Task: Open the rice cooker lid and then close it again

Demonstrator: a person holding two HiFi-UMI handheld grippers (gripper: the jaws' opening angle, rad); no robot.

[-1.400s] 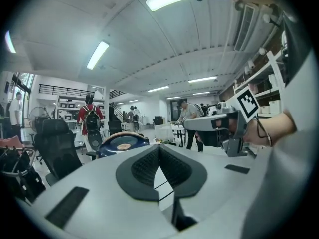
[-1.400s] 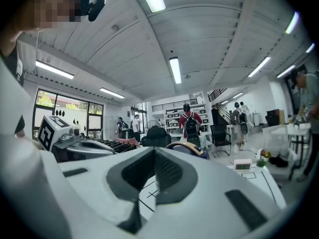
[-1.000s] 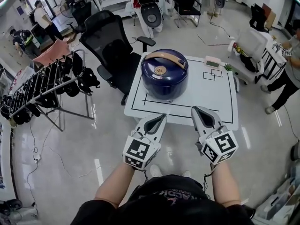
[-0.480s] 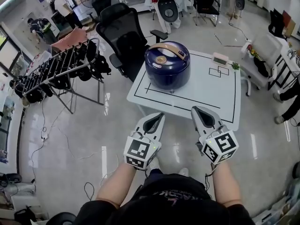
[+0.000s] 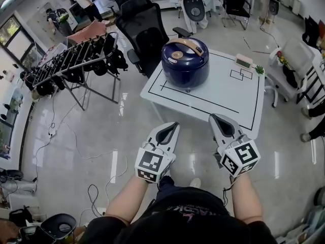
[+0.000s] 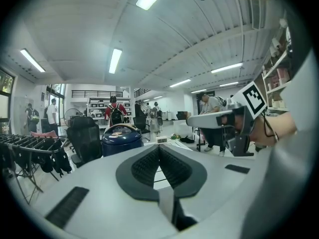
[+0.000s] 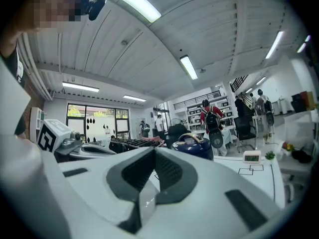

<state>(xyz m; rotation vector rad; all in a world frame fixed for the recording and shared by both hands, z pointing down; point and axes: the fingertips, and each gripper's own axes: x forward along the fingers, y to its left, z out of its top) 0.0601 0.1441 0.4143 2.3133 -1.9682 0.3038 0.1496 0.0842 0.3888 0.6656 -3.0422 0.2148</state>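
The rice cooker (image 5: 185, 57) stands on the white table (image 5: 223, 93), in the far left part of the top, inside the black outline drawn there. Its lid is down, with the tan handle lying across it. The left gripper (image 5: 173, 125) and the right gripper (image 5: 216, 117) are held side by side at the near edge of the table, well apart from the rice cooker and touching nothing. Both pairs of jaws are clenched, pad against pad, with nothing between them. A small clock (image 5: 244, 61) sits at the far right corner of the table. A black office chair (image 5: 144, 32) stands beyond the table's far left side.
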